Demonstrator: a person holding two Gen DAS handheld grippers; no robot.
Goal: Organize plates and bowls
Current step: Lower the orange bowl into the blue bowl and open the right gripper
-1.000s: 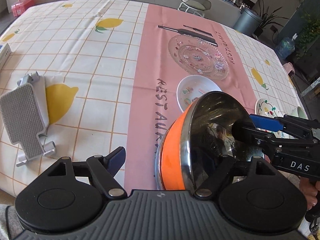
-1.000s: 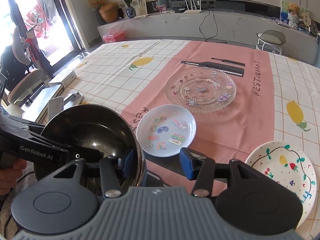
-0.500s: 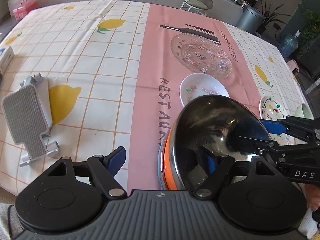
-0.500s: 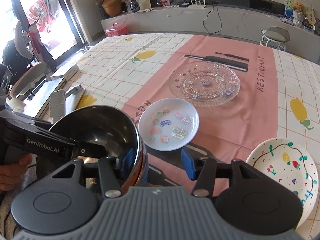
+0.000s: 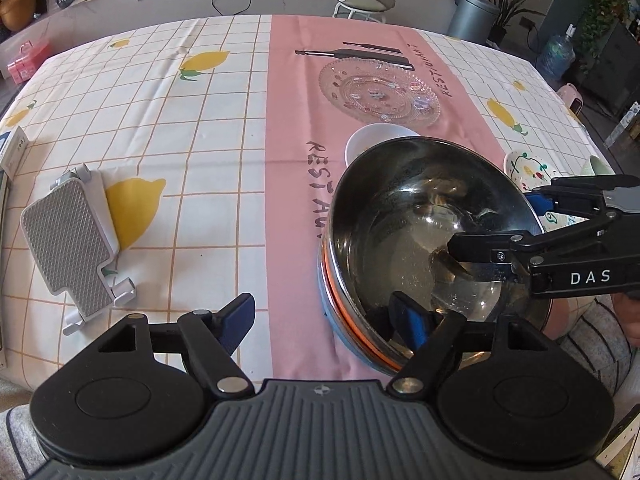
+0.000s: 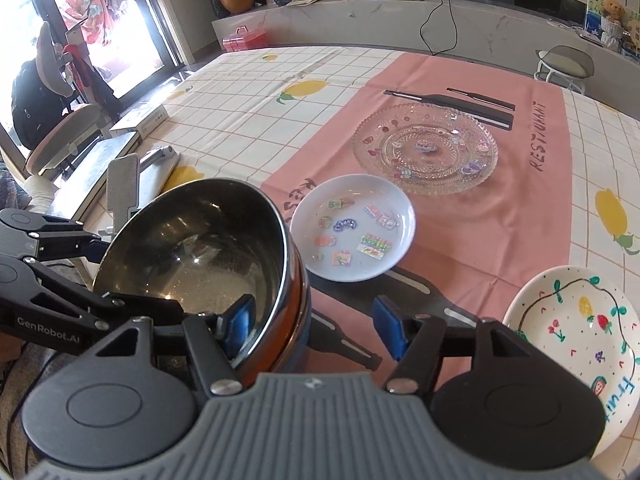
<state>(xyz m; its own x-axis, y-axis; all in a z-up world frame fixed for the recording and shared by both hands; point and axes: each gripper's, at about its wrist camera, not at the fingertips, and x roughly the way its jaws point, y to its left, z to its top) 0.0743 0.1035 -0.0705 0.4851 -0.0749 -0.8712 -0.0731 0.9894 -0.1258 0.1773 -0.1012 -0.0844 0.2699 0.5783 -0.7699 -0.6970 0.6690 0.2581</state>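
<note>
Your right hand-held gripper (image 6: 316, 326) has just been opening, bowl (image 6: 192, 248) rim between its pads, not pinched. Left hand-held gripper (image 5: 326, 318) is spread wide too, straddling the rim on the table (image 5: 200, 128).

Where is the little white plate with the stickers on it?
In the right wrist view the white sticker plate sits mid-table on the pink cloth strip, just right of the metal bowl and in front of the clear glass plate.

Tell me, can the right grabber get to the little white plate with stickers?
Probably yes. The right gripper is open, and only bare tablecloth lies between it and the white plate. The metal bowl sits off to its side.
</note>
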